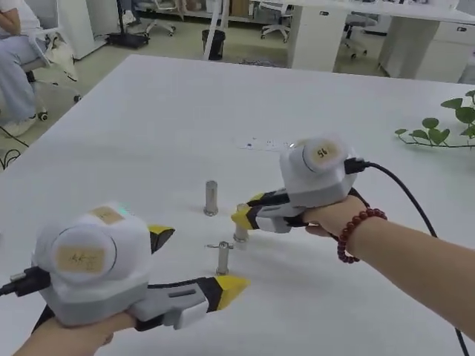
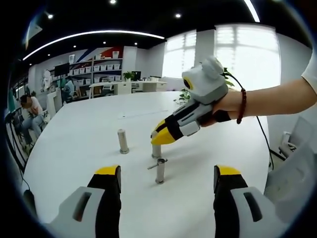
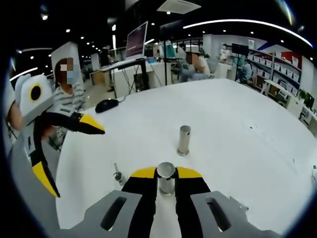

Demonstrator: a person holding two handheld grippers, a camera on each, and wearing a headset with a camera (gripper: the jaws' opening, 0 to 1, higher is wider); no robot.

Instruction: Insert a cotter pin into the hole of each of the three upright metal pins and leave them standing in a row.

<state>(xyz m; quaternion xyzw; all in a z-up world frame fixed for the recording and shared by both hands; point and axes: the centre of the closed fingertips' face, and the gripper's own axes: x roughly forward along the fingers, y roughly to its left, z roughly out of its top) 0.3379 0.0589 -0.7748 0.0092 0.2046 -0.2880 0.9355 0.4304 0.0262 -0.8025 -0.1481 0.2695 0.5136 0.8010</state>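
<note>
Right hand-held gripper (image 3: pixel 166 172) clamps the middle pin (image 3: pixel 166 182), shaft mostly hidden. Left hand-held gripper (image 2: pixel 167 171) gapes wide, empty.

Even, bright light is falling on the white desk (image 1: pixel 148 126) from ceiling strips (image 2: pixel 94 34) and small spot lamps above it, while tall windows (image 2: pixel 247 54) beyond the desk's far end are blowing out to plain white. The metal pins (image 1: pixel 211 198) on the desk are throwing only faint, soft shadows. In both gripper views the fisheye is bending the desk's edge and the strips into curves, and the ceiling above the desk is reading dark. The metal pin (image 3: pixel 166 179) between the right gripper's (image 3: pixel 166 173) jaws is showing crisp; the room behind the desk is going soft.
</note>
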